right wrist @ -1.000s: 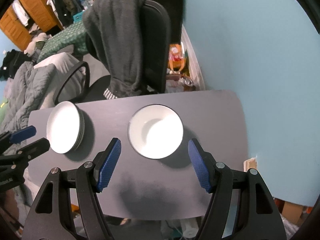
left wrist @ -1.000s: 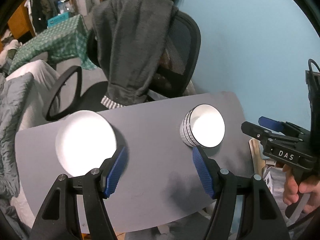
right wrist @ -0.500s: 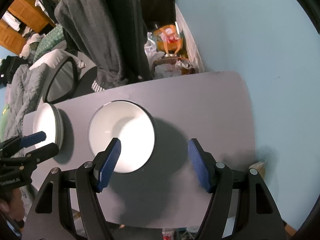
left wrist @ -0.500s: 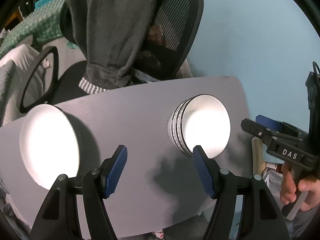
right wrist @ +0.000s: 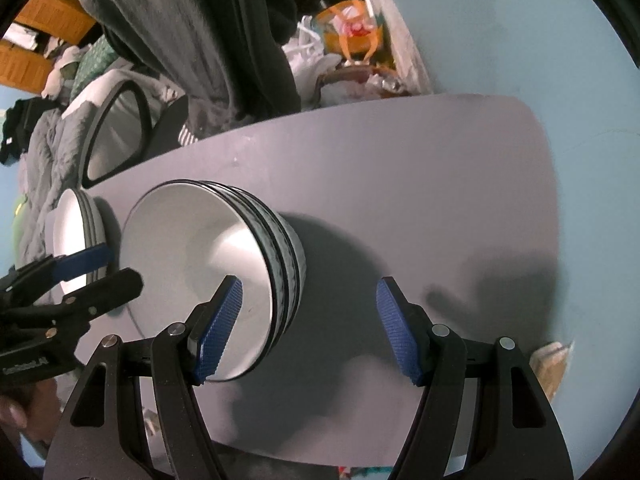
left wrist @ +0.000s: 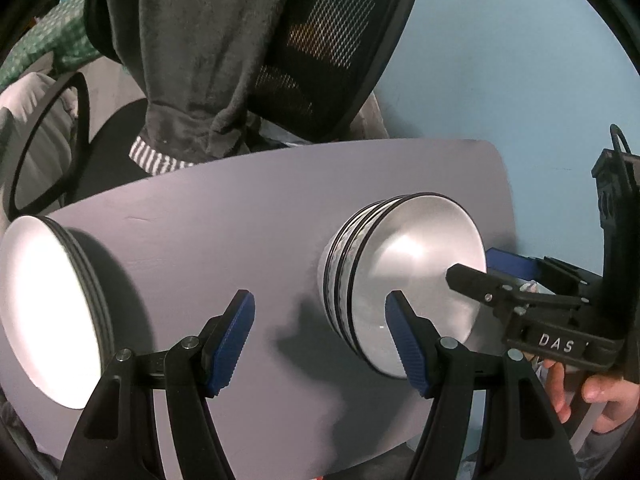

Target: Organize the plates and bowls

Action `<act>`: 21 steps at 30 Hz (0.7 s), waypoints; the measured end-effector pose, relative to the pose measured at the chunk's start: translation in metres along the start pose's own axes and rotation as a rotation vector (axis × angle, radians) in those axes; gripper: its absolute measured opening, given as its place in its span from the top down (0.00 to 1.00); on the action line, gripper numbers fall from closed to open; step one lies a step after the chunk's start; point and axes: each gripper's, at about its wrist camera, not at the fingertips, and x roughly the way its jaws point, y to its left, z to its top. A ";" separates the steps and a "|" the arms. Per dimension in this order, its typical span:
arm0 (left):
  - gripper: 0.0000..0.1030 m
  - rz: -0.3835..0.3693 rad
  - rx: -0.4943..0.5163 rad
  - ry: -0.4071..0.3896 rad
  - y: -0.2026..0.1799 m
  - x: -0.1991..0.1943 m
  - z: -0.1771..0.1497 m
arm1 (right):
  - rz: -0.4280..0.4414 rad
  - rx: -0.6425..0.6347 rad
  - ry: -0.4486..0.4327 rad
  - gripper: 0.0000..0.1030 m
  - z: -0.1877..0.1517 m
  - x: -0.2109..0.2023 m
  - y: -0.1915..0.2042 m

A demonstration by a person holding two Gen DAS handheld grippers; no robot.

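Note:
A stack of white bowls with dark rims stands on the grey table, right of centre; it also shows in the right wrist view. A stack of white plates sits at the table's left end and shows small in the right wrist view. My left gripper is open and empty, low over the table between the stacks, its right finger in front of the bowls. My right gripper is open and empty, its left finger in front of the bowls' rim; it shows in the left wrist view.
A black mesh office chair draped with a dark grey garment stands behind the table's far edge. A light blue wall runs along the right. Bags and clutter lie on the floor beyond the table.
Both grippers have come lower and closer to the table; the bowls and plates loom larger. The bowl stack has shifted left in the right wrist view. Both grippers stay open.

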 end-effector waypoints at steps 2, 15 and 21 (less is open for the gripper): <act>0.33 0.000 -0.006 0.013 0.000 0.009 0.002 | 0.001 -0.009 -0.001 0.33 0.003 0.005 -0.001; 0.33 -0.015 -0.062 0.055 0.002 0.040 0.014 | 0.018 -0.017 0.067 0.33 0.012 0.029 -0.005; 0.33 -0.029 -0.059 0.071 0.002 0.050 0.015 | 0.055 0.005 0.082 0.33 0.016 0.031 -0.006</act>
